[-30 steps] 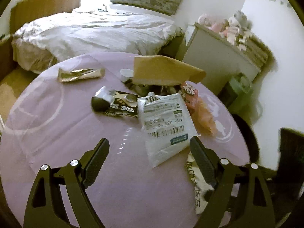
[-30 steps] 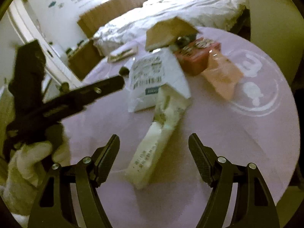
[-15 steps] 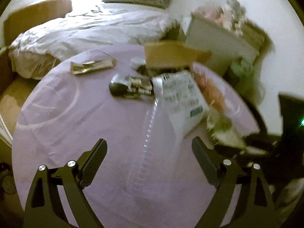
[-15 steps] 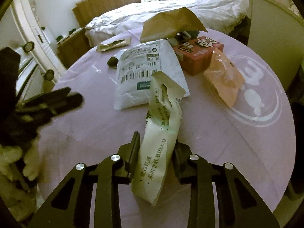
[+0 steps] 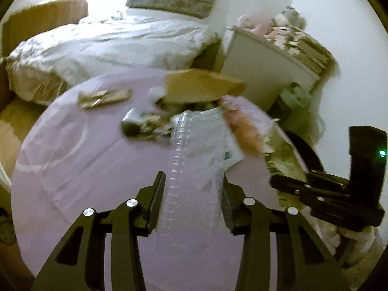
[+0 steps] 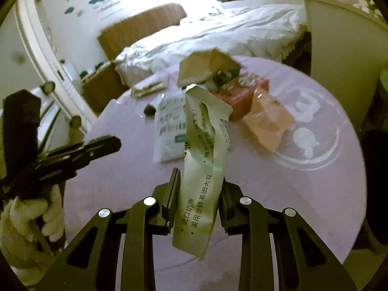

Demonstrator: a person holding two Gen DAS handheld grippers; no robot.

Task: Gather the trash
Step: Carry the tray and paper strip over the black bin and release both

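Only the left wrist view showed the left gripper (image 5: 191, 194), jaws closing around a clear ribbed plastic tray (image 5: 194, 160) above the round table (image 5: 72, 160); its far end blurred. Only the right wrist view showed the right gripper (image 6: 198, 194) pinching a pale printed packet (image 6: 203, 169) above that table, the packet's lower edge hiding table behind.
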